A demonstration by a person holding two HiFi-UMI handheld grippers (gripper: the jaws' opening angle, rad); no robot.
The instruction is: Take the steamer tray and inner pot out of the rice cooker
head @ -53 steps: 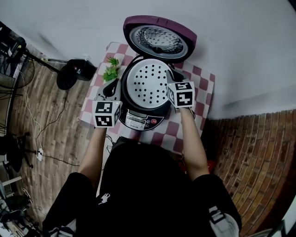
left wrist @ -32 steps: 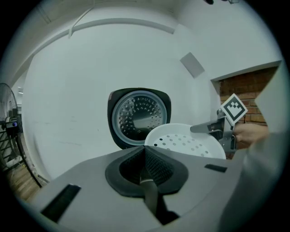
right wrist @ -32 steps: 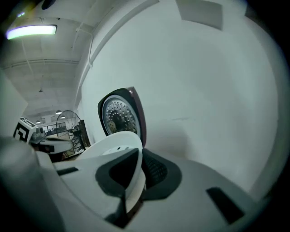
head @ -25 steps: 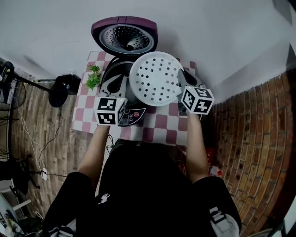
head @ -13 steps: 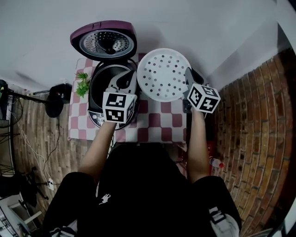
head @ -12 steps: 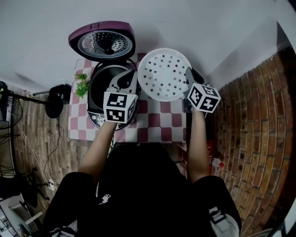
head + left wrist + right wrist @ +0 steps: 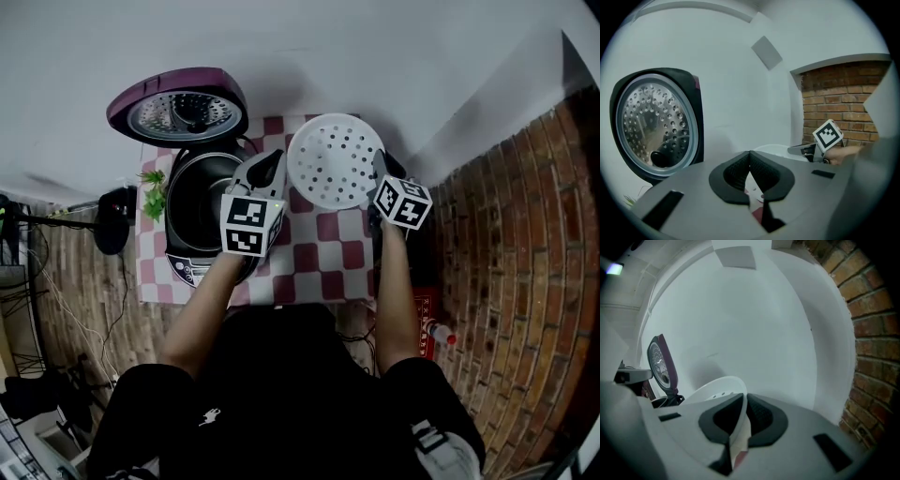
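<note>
Checkered table (image 7: 323,258) abuts white wall (image 7: 375,56) beside brickwork (image 7: 506,262).

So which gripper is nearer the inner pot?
Left. The left gripper hangs at the inner pot's right rim; the right gripper clamps the steamer tray's far edge, across the tray.

1 rice cooker (image 7: 192,202), 1 steamer tray (image 7: 335,161), 2 tongs (image 7: 274,161) (image 7: 379,169), 1 plant (image 7: 152,193), 1 tbl (image 7: 319,261)

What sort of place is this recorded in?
Likely a makeshift indoor corner, not a fitted kitchen: a rice cooker sits on a small checkered-cloth table against a white wall, beside a brick wall.
</note>
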